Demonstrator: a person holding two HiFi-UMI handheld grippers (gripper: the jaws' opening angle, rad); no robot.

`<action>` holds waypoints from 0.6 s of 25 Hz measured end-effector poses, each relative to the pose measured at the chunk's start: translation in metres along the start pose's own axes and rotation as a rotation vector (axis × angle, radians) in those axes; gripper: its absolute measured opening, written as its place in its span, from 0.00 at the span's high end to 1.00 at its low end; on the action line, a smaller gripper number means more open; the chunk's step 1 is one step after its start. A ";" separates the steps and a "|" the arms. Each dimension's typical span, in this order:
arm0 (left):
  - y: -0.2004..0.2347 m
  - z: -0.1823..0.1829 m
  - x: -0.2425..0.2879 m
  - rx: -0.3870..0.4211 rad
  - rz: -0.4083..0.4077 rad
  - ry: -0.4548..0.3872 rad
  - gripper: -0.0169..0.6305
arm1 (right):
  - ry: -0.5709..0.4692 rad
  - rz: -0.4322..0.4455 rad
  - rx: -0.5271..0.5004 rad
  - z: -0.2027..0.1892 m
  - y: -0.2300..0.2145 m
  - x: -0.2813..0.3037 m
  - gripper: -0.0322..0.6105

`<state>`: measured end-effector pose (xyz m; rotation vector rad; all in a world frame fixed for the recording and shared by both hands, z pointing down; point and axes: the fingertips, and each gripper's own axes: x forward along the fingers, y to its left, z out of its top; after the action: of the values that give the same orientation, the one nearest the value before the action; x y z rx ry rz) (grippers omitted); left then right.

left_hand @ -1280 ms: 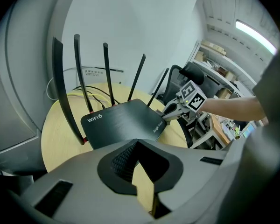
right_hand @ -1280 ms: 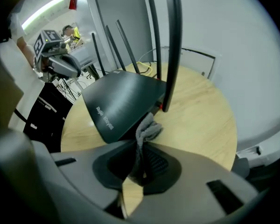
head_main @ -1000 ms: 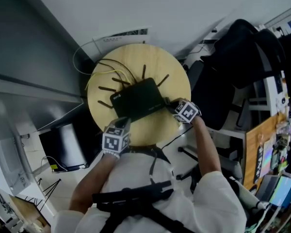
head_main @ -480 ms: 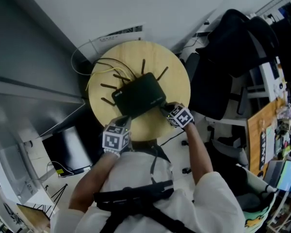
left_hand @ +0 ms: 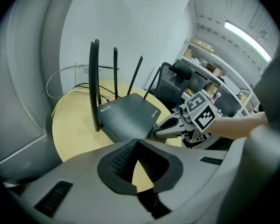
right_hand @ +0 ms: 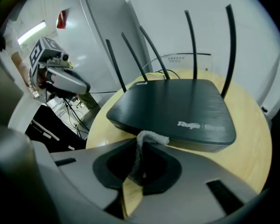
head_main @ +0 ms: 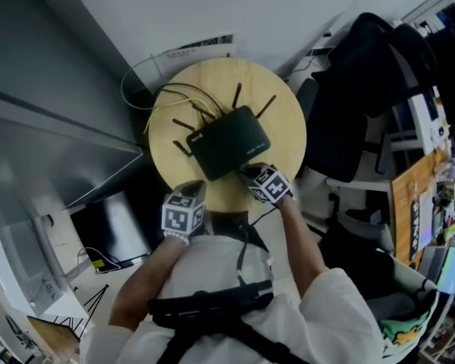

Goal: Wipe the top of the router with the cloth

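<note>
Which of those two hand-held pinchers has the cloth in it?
The right gripper: a strip of pale cloth is pinched between its jaws, by the router's near edge. The left gripper's jaws hold nothing.

Most of the cloth (right_hand: 151, 136) is hidden between the right gripper's (right_hand: 139, 146) jaws. The router's (right_hand: 177, 107) smaller print is blurred, probably unreadable.
</note>
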<state>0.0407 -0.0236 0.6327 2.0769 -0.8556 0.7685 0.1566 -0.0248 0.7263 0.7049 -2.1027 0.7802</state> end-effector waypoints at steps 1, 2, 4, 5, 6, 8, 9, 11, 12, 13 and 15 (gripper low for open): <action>0.002 -0.002 -0.003 -0.001 0.001 0.000 0.99 | 0.001 0.006 -0.003 0.001 0.007 0.003 0.89; 0.004 -0.005 -0.005 -0.003 0.002 0.000 0.99 | 0.003 0.011 -0.006 0.002 0.013 0.007 0.89; 0.008 -0.011 -0.010 -0.007 0.003 -0.001 0.99 | 0.003 0.023 -0.010 0.005 0.025 0.013 0.89; 0.010 -0.013 -0.013 -0.009 0.004 -0.001 0.99 | 0.001 0.028 -0.012 0.006 0.031 0.015 0.89; 0.012 -0.015 -0.015 -0.013 0.004 -0.001 0.99 | 0.000 0.031 -0.013 0.008 0.036 0.018 0.89; 0.016 -0.020 -0.018 -0.020 0.006 0.000 0.99 | 0.000 0.038 -0.011 0.010 0.044 0.022 0.89; 0.018 -0.022 -0.020 -0.024 0.007 0.002 0.99 | 0.002 0.041 -0.011 0.011 0.049 0.024 0.89; 0.022 -0.028 -0.022 -0.030 0.007 0.004 0.99 | 0.006 0.043 -0.013 0.014 0.057 0.029 0.89; 0.022 -0.030 -0.023 -0.031 0.006 0.004 0.99 | 0.006 0.045 -0.013 0.015 0.061 0.031 0.89; 0.023 -0.031 -0.025 -0.032 0.004 0.003 0.99 | 0.003 0.047 -0.013 0.017 0.066 0.032 0.89; 0.024 -0.032 -0.027 -0.031 -0.001 -0.001 0.99 | -0.003 0.051 -0.010 0.019 0.074 0.036 0.89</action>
<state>-0.0018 -0.0012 0.6397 2.0506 -0.8614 0.7497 0.0763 0.0026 0.7237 0.6497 -2.1336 0.7967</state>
